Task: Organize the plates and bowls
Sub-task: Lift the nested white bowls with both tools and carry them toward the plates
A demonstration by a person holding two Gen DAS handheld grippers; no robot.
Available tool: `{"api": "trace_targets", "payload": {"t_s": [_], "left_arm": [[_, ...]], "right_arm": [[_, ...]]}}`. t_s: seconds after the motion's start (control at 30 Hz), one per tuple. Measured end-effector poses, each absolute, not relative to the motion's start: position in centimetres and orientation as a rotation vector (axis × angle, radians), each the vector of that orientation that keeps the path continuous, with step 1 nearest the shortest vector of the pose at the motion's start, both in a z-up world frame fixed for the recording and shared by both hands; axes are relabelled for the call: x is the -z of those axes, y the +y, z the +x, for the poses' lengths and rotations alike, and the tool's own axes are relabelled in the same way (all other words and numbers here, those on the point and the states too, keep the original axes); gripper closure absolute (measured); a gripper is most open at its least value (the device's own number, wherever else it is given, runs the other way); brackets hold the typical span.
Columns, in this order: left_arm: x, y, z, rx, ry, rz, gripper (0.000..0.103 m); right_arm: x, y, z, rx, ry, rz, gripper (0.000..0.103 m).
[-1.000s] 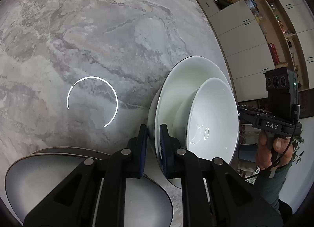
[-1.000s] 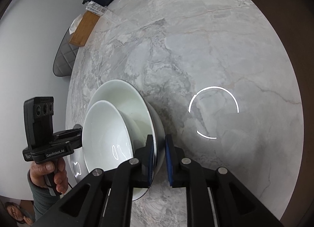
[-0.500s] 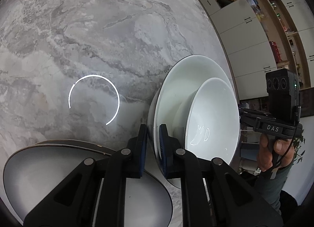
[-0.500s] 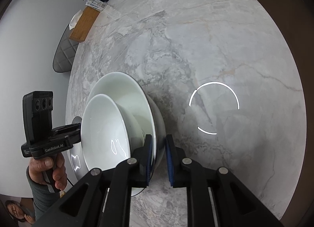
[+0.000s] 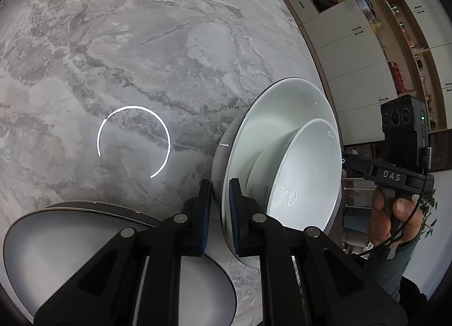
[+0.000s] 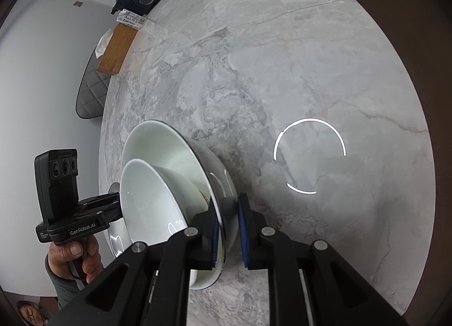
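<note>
Above marble table (image 5: 141,43), nested bowls (image 5: 282,134) lifted higher than before.

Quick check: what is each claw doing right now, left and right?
Left claw: shut on the big bowl's rim.
Right claw: shut on the same bowl's opposite rim; a small bowl sits inside.

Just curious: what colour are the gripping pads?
Blue pads, clearest in the right wrist view.
</note>
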State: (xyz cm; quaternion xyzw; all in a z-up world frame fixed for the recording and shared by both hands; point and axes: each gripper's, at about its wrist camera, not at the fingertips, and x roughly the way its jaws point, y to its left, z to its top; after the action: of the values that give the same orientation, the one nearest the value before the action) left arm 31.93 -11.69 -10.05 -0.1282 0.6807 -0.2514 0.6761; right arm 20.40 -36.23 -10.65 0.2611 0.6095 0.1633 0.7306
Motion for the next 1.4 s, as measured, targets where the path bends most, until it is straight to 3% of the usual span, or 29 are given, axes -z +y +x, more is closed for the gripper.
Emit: {"api": "trace_targets", "payload": {"t_s": [0.57, 0.7, 0.77, 0.9, 1.03, 1.4], "left_arm": [[10.7, -11.5, 31.2, 0.556, 1.575, -0.324, 0.091], [10.3, -11.5, 31.3, 0.544, 1.597, -0.33, 0.091], [10.2, -11.7, 31.3, 0.542, 1.597, -0.316, 0.091], [10.1, -11.6, 31.2, 0.526, 1.59, -0.322, 0.091], [10.2, -11.9, 31.0, 0.537, 1.587, -0.302, 0.096], [9.9, -12.6, 31.0, 0.538, 1.566, -0.28, 0.096]], "right_arm": [[11.3, -35.8, 18.3, -0.384, 1.382, 0.527, 0.081], [11.9, -36.5, 17.6, -0.364, 1.407, 0.549, 0.062], [11.8, -36.4, 17.3, -0.382, 1.393, 0.539, 0.064], [11.7, -36.0, 16.9, -0.428, 1.399, 0.575, 0.082], [11.6, -36.1, 16.8, -0.418, 1.376, 0.582, 0.083], [11.7, -36.7, 16.7, -0.394, 1.366, 0.628, 0.084]]}}
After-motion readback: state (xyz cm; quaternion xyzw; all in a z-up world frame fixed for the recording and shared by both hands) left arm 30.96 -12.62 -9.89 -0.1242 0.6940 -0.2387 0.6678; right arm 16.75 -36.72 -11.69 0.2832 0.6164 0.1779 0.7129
